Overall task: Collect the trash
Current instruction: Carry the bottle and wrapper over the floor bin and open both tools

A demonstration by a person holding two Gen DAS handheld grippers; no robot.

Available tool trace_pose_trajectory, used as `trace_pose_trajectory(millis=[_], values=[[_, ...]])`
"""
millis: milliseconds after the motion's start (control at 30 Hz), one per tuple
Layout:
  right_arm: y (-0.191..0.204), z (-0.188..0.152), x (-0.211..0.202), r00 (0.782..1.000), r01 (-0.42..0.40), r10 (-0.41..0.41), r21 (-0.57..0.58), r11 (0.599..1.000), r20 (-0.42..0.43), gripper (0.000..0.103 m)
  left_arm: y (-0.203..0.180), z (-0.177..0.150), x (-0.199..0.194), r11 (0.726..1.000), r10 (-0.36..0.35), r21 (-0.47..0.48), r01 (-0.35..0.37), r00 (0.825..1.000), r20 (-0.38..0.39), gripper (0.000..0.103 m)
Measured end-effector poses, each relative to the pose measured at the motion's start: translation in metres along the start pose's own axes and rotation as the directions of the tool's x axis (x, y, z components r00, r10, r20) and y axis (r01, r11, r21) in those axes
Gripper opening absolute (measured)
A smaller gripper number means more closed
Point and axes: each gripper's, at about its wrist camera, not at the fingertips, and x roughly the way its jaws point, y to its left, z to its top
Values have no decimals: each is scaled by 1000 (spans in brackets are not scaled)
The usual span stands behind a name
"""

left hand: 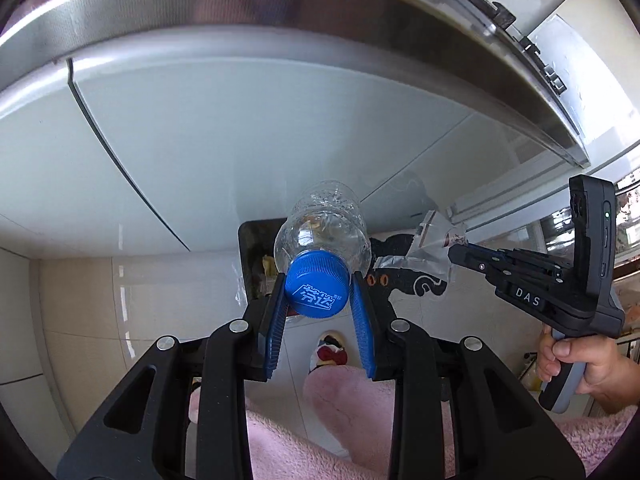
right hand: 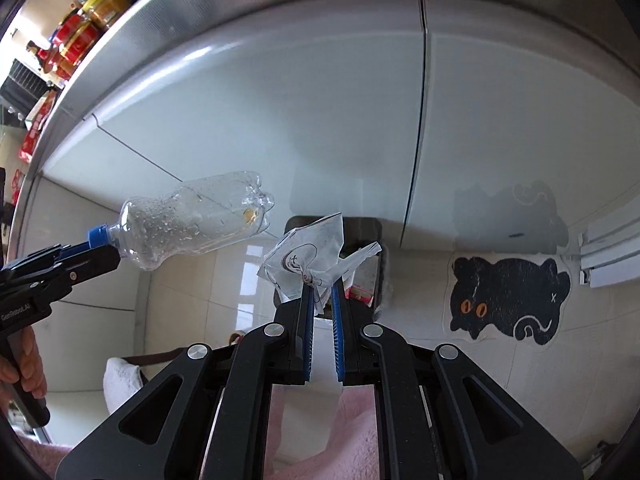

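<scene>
Where the steel-edged counter point(right hand: 160, 60) overhangs them, pale glossy cabinet doors point(right hand: 300, 120) fill the upper part of both views, with jars and packets crowding the counter top at the far left of the right wrist view. Below lies a light tiled floor point(right hand: 400, 320), bearing a black cat-shaped mat point(right hand: 508, 300) with orange eyes. A dark open bin point(right hand: 376, 240) stands on the floor against the cabinet base, with scraps visible inside it.

Left gripper point(left hand: 318, 288): jaws closed on the blue cap point(left hand: 316, 284) of a clear plastic bottle point(right hand: 192, 224). The bottle is carried in the air, base pointing away toward the bin, droplets and a small yellowish residue inside.

Right gripper point(right hand: 322, 280): jaws nearly together, pinching a crumpled clear plastic wrapper point(right hand: 304, 256) with black print. The wrapper is held above the bin mouth, beside the bottle but apart from it.

A hand point(left hand: 568, 364) grasps the right gripper's grey handle. Pink fleece clothing point(left hand: 344, 400) shows beneath both grippers.
</scene>
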Motion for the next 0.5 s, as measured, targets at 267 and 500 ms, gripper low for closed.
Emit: trace_pose_trajectory(millis=[267, 500], values=[[-13, -1, 73, 997, 26, -26, -2, 1000, -68, 10, 20, 5, 82, 997, 21, -76, -29, 995, -98, 29], [-26, 1, 137, 988, 3, 5, 47, 999, -151, 10, 35, 13, 132, 991, 16, -129, -34, 990, -141, 29]])
